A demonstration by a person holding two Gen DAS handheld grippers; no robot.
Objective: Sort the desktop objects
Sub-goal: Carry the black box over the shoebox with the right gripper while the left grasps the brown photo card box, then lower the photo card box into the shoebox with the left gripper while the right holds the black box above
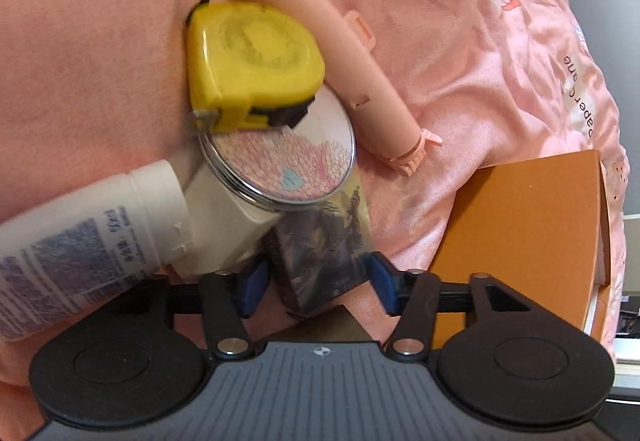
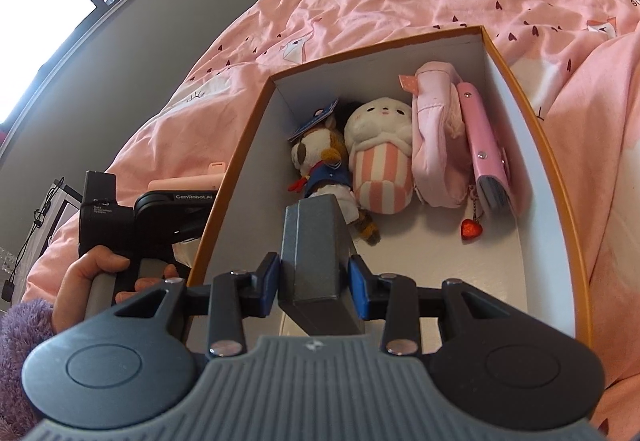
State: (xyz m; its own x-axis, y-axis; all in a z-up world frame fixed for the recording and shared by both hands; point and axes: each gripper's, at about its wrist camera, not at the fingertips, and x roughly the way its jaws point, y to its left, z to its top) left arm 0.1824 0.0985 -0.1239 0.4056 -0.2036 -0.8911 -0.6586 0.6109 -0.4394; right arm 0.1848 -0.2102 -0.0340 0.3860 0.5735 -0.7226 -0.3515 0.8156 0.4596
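Here, grey block [image 2: 316, 253] clamped in right gripper [image 2: 314, 281], over box [image 2: 560, 169]

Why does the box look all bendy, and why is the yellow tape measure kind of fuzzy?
In the right wrist view the fisheye lens bows the orange box edges, and the window at top left glares white. In the left wrist view the yellow tape measure and the white bottle look smeared, and the round mirror reflects the pink bedding.

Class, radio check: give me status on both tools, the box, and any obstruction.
Right tool shut on grey block, over orange box. Left tool open, dark card pack between its pads. Round mirror and white tube crowd the pack.
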